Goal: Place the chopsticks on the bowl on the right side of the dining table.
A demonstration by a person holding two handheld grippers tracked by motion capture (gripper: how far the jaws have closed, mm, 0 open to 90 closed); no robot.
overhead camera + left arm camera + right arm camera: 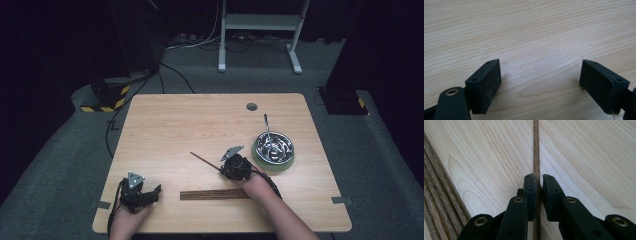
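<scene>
Right tongs (pixel 538 178) pinch the chopstick (pixel 536 147), its long axis running straight ahead of them; left tongs (pixel 540 75) spread, well apart from it

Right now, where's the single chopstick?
High view: the chopstick is centre-right on the table, clamped in the right gripper, left of the bowl and above the chopstick row.
</scene>
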